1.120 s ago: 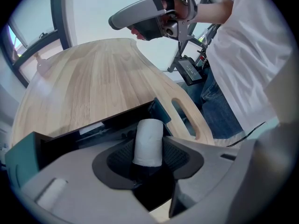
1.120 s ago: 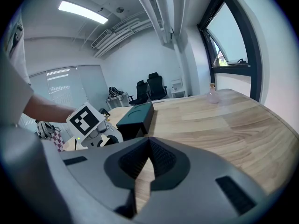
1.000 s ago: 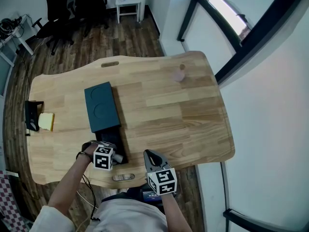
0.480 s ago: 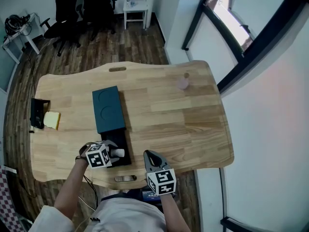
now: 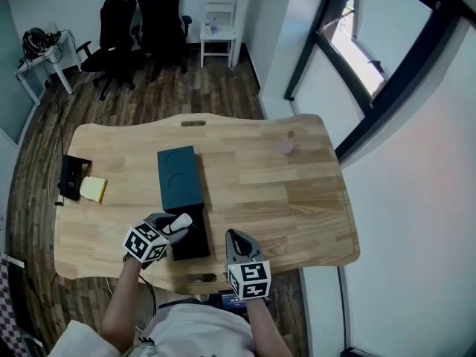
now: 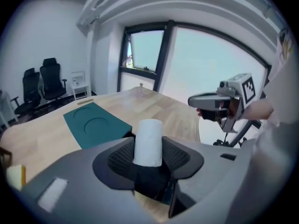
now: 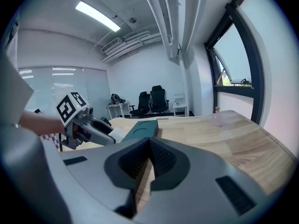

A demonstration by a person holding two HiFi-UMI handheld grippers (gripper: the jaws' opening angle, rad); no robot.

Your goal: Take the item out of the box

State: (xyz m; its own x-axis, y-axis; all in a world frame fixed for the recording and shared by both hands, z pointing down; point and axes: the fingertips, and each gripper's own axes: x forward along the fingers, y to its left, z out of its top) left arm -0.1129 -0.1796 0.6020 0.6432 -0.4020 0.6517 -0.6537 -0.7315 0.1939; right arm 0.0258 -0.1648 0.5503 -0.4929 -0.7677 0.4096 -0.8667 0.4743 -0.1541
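Observation:
A white cylinder (image 5: 183, 222) is clamped between the jaws of my left gripper (image 5: 177, 226), just above the near left edge of the open black box (image 5: 193, 238). In the left gripper view the cylinder (image 6: 148, 143) stands upright between the ribbed pads (image 6: 120, 156). The box's teal lid (image 5: 180, 178) lies flat on the wooden table (image 5: 282, 199), touching the box's far end. My right gripper (image 5: 236, 241) hovers at the table's near edge, right of the box, jaws shut and empty (image 7: 149, 160).
A yellow sponge (image 5: 94, 190) and a black object (image 5: 73, 177) sit at the table's left edge. A small pink bottle (image 5: 286, 146) stands at the far right. Office chairs (image 5: 141, 21) and a white stool (image 5: 219, 24) are beyond the table.
My left gripper has lifted the white cylinder up and away from the black box's inside. The right gripper has stayed in place. The head view has shifted.

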